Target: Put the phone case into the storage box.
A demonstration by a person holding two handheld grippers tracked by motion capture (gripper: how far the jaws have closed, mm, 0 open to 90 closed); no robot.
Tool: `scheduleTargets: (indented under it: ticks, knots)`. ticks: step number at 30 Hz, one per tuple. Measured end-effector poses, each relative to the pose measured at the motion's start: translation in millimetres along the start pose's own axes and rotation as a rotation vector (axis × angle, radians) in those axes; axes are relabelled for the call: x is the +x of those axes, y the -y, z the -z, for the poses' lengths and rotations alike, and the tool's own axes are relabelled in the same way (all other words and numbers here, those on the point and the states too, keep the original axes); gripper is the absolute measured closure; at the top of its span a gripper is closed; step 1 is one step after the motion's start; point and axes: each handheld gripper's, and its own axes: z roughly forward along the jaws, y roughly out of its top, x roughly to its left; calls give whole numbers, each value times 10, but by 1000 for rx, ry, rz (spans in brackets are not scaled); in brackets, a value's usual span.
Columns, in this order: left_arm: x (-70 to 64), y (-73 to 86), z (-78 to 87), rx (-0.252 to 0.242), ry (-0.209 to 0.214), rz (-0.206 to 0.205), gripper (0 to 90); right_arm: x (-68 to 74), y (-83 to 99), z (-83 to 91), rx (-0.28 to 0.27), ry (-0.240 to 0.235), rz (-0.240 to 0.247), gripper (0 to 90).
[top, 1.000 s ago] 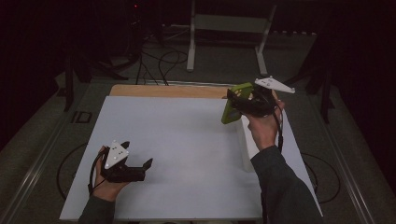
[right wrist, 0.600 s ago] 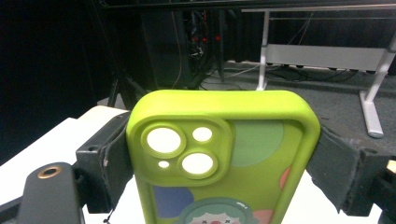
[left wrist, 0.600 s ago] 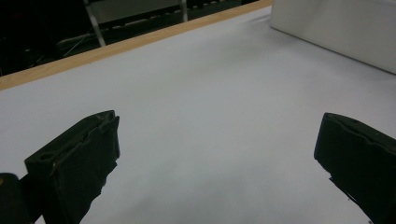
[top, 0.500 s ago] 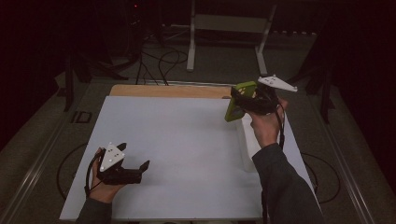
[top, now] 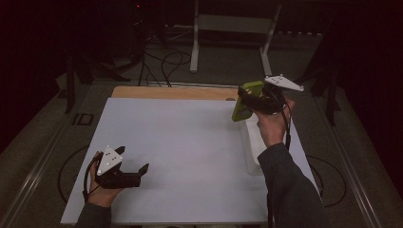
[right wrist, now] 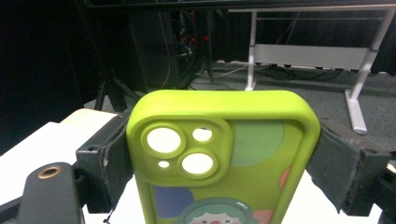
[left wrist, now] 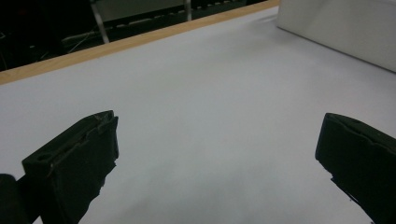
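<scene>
On my left, the left gripper point(top: 135, 172) sits low over the white table point(top: 190, 156) near its front left corner, held in my left hand point(top: 102, 190) with the forearm coming in from the bottom edge and the grey plate facing up. It points toward the middle of the table, and in the left gripper view I see its two black jaws spread wide apart with nothing but bare white surface between them, and a white box point(left wrist: 345, 28) lying farther off at the upper right. Moving across, the middle of the table is bare. On my right, a white box point(top: 254, 147) lies along the right edge, partly under my right forearm. My right hand point(top: 271, 126) is raised above the far right part of the table, wrist bent upward, carrying the right gripper point(top: 247, 100). Its jaws are clamped on the long sides of a green phone case point(right wrist: 224, 154), which stands tilted in the air, well clear of the table, camera cutouts on top.
</scene>
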Motion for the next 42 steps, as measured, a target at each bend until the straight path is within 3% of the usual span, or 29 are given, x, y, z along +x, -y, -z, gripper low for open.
scheduleTargets:
  ticks: [11,34,42]
  knots:
    - [28,27,25,-7,-9,4,1,-61,-75,-8,-12,28,9,159]
    - [99,160,133,-28,-70,6,0,-268,-76,-118,-6,116,-13,159]
    - [95,164,134,-27,-70,3,0,-357,-58,-170,-4,147,-33,159]
